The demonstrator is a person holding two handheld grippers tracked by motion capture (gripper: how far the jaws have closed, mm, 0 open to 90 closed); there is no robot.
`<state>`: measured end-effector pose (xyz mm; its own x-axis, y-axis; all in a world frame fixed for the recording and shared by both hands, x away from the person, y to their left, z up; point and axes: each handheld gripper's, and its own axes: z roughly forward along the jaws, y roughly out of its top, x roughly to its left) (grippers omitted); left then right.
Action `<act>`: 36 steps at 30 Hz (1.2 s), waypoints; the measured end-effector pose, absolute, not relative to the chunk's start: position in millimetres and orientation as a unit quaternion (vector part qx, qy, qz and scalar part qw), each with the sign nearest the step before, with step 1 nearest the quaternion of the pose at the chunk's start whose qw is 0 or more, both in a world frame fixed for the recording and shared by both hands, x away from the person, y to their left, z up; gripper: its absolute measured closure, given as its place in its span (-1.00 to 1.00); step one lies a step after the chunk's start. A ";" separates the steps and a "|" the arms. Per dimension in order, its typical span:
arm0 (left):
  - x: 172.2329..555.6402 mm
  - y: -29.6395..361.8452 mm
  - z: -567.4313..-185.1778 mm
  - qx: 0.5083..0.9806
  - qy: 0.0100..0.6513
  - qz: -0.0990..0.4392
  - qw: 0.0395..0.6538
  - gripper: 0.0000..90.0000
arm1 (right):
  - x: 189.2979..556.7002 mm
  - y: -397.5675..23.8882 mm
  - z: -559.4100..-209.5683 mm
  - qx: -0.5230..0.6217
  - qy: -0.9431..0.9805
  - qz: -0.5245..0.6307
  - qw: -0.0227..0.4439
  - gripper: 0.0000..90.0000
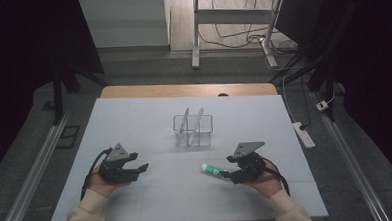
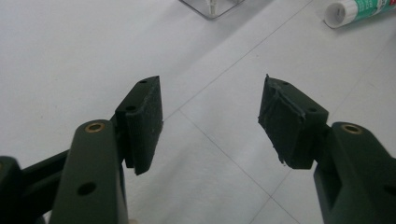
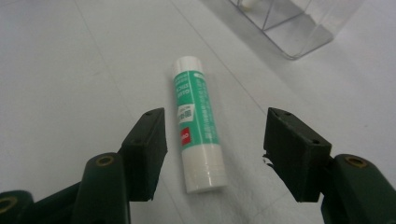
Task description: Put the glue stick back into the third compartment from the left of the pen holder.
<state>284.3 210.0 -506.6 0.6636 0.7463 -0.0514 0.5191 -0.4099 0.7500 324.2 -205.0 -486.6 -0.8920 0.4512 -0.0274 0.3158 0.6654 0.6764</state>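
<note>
A white glue stick with a green label (image 3: 198,126) lies flat on the white table, its near end between the open jaws of my right gripper (image 3: 215,140). The jaws do not touch it. From above, the glue stick (image 1: 210,169) lies just left of the right gripper (image 1: 228,175). My left gripper (image 1: 139,169) rests open at the table's left with nothing between its jaws (image 2: 210,121). The glue stick (image 2: 359,10) shows at the top right of the left gripper view.
A clear plastic compartment holder (image 1: 193,129) with two white sticks leaning in it stands at the table's middle, behind both grippers. Its corner (image 3: 299,28) shows in the right gripper view. A power strip (image 1: 303,134) lies on the floor to the right.
</note>
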 end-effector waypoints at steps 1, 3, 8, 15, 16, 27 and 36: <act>284.4 210.1 -506.6 0.826 0.383 0.147 0.386 -0.12 | 324.2 -204.0 -487.3 0.210 0.909 0.348 0.094 -0.14; 284.4 210.1 -506.6 0.826 0.383 0.147 0.385 -0.12 | 324.2 -202.6 -488.6 0.211 0.910 0.347 0.088 -0.14; 284.6 209.3 -507.0 0.829 0.381 0.147 0.383 -0.13 | 325.3 -200.7 -490.4 0.210 0.915 0.337 0.076 -0.14; 284.6 209.0 -507.1 0.829 0.380 0.147 0.382 -0.13 | 329.4 -193.6 -501.3 0.213 0.927 0.300 0.068 -0.22; 284.6 208.9 -507.2 0.829 0.380 0.147 0.382 -0.13 | 330.6 -192.8 -502.6 0.215 0.928 0.296 0.068 -0.23; 284.5 207.4 -508.3 0.831 0.379 0.145 0.380 -0.13 | 335.4 -185.9 -510.6 0.216 0.938 0.263 0.069 -0.03; 283.9 206.9 -507.3 0.831 0.379 0.147 0.381 -0.13 | 335.3 -187.3 -508.1 0.209 0.940 0.258 0.079 0.43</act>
<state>283.9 206.9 -507.3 0.6695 0.7416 -0.0435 0.5171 -0.4232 0.7440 335.3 -187.3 -508.1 -0.9000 0.4340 -0.0396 0.3528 0.7789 0.5185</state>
